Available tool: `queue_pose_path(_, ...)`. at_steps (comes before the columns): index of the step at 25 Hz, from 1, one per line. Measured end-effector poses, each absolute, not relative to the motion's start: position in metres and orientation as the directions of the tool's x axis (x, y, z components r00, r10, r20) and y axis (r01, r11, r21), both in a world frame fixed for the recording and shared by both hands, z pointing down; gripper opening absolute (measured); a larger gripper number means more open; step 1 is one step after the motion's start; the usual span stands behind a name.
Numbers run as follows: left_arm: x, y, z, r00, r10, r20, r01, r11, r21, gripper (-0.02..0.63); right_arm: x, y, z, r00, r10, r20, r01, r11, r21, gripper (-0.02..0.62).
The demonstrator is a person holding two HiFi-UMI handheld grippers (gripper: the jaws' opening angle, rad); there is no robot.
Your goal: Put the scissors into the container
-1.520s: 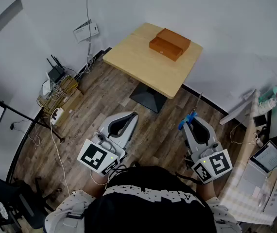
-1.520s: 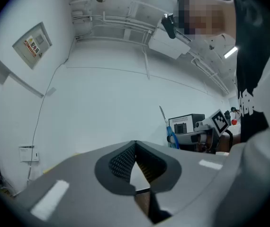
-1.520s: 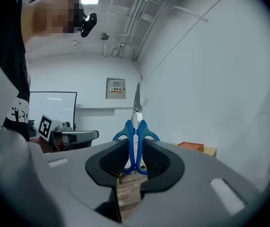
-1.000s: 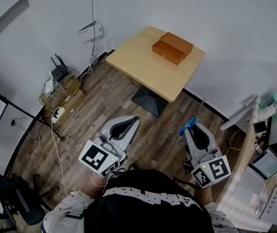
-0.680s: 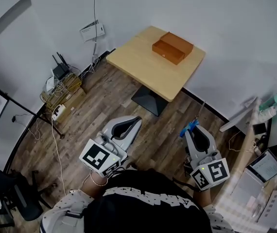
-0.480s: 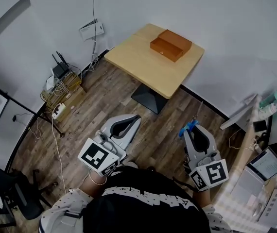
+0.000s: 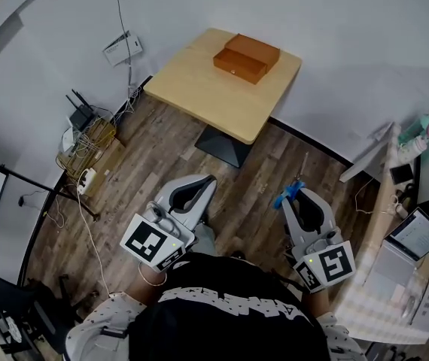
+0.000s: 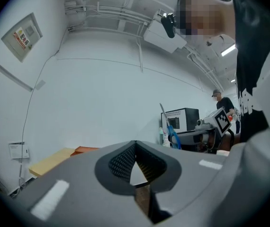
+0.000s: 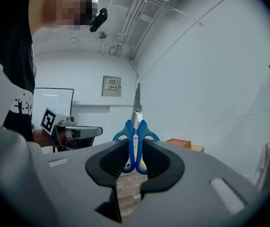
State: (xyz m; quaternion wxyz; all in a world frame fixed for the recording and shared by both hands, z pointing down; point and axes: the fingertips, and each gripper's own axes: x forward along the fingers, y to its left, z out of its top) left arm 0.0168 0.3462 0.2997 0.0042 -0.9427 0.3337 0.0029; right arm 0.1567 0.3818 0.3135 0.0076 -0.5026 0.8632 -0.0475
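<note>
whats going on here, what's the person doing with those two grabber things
A person stands on a wood floor with a gripper in each hand. The right gripper is shut on a pair of blue-handled scissors, blades pointing away from the person. The left gripper is shut and empty. The brown container sits on the table ahead, apart from both grippers, so the scissors are not yet in it.

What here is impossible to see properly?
- Inside of the box: head view, too far and small to tell whether it is open.
- The box again, right gripper view: mostly hidden behind the body of the right gripper.
- Lower handles of the scissors: right gripper view, covered by the jaws.
- Print on the wall notice: right gripper view, too small.
</note>
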Motion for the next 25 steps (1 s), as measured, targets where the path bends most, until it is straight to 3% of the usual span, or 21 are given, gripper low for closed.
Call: queue_pose_path(25, -0.033, 0.195, 0.298, 0.83, -0.556, -0.044, -0.556, -0.831, 0.025, -0.003, 0.108, 0.245, 0.31, -0.397, -0.915, 0.076, -0.917, 0.391, -0.076, 0.104)
